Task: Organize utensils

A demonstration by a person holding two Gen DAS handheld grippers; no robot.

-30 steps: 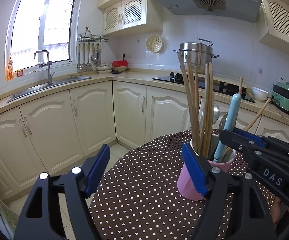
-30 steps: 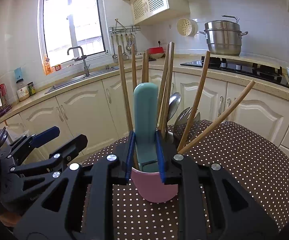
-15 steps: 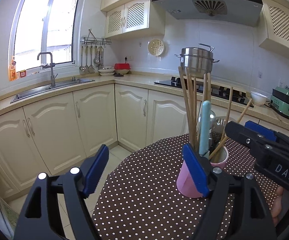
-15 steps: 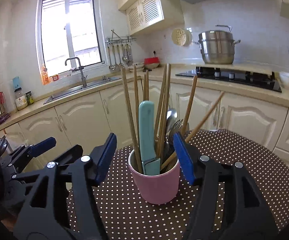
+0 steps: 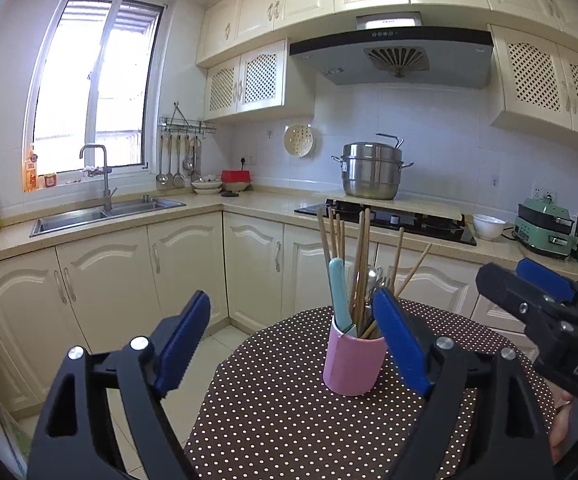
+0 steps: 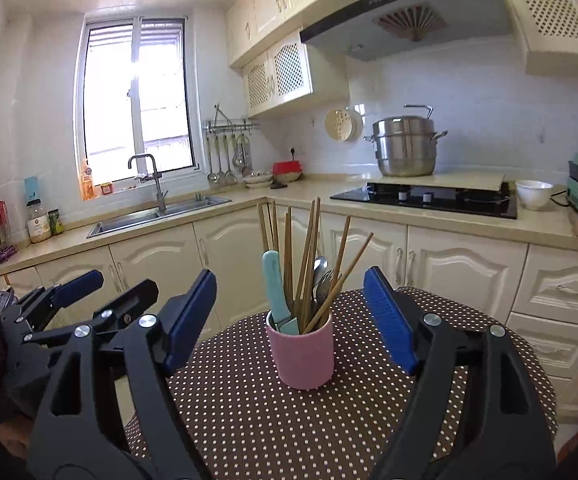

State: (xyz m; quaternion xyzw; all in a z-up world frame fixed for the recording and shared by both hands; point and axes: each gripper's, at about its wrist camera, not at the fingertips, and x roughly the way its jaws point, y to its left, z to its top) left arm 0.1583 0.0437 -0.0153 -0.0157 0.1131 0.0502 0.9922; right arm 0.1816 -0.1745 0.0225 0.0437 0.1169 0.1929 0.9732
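Backing away from the pink cup, your right gripper is spread empty — teal knife released inside — left gripper also spread; sorting looks finished.

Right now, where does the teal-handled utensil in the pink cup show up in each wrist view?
Left wrist: the teal-handled utensil stands at the left side of the pink cup, just left of the right finger.
Right wrist: it leans at the cup's left side, centred between the two fingers.
Shared landmark: the steel steamer pot on the counter behind.
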